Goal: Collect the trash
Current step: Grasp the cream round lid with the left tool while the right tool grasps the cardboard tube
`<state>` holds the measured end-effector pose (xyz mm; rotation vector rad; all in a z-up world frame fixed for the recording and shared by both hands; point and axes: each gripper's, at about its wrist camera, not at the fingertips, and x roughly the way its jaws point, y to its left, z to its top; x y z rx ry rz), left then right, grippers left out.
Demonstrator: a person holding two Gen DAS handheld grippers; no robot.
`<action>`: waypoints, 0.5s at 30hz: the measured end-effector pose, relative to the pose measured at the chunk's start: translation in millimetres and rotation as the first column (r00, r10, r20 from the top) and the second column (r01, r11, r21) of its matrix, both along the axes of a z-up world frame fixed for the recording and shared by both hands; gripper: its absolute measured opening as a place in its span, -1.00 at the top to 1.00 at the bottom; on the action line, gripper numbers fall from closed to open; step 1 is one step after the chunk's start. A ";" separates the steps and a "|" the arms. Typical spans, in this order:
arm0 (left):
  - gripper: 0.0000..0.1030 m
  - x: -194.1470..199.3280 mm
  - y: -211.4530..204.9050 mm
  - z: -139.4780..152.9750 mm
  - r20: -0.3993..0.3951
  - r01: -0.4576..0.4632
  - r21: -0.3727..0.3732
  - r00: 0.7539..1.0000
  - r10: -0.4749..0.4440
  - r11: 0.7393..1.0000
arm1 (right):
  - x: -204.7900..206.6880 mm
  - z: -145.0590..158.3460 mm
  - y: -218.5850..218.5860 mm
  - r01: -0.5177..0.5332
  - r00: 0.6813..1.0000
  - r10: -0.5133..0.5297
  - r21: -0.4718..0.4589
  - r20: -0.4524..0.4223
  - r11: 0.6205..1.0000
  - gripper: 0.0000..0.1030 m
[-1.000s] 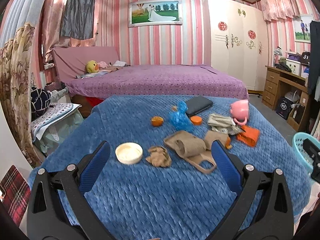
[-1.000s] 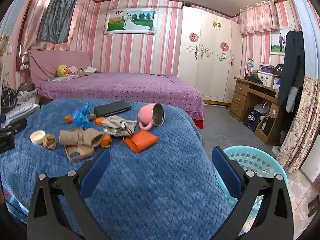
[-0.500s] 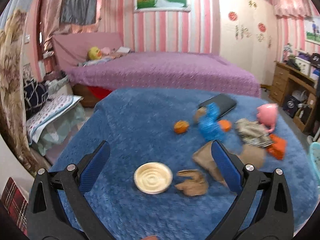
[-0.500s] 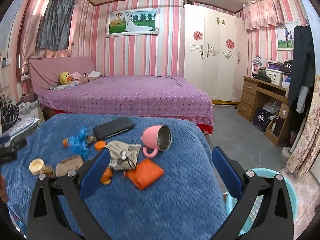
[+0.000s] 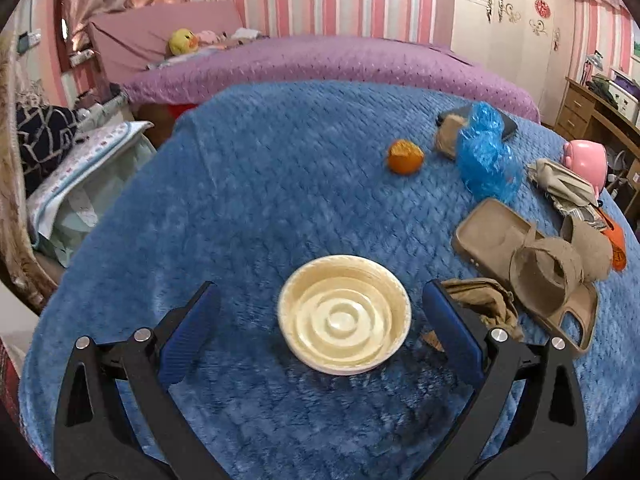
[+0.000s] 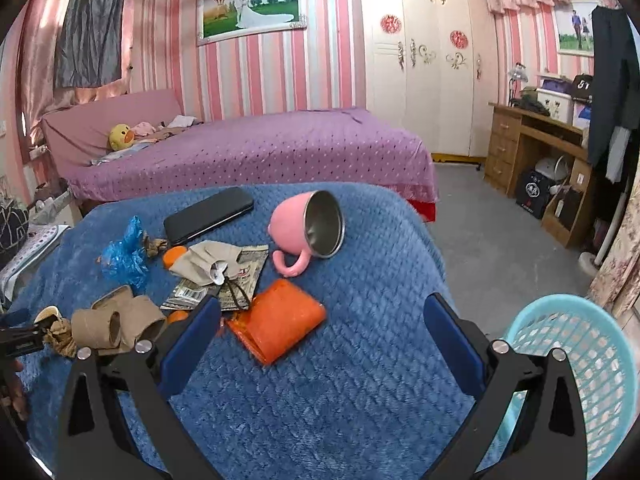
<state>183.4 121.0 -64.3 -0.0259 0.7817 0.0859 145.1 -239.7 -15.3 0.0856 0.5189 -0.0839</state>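
No text clear enough to read

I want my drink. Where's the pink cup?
In the right wrist view the pink cup lies tipped on its side on the blue blanket, between the black phone and the orange pouch.

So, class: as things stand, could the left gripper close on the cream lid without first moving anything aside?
Probably yes. The left gripper is open, with the cream lid lying between its fingers and nothing on top of it. The crumpled brown paper beside the right finger might get nudged.
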 end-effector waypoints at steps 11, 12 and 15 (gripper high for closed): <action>-0.18 1.9 -6.3 -0.9 -0.043 0.071 -0.039 0.996 -0.073 0.997 | 18.4 -12.8 56.9 -0.100 0.994 0.098 -0.048 -0.052 0.994 -0.92; -0.18 1.4 -5.0 1.6 -0.034 0.067 -0.032 0.997 -0.068 0.997 | 22.8 -16.3 68.2 -0.121 0.991 0.118 -0.051 -0.067 0.991 -0.92; -0.18 -1.1 -2.0 15.7 0.029 0.012 0.006 0.999 -0.012 1.000 | 29.2 -21.9 90.1 -0.152 0.986 0.146 -0.064 -0.085 0.986 -0.92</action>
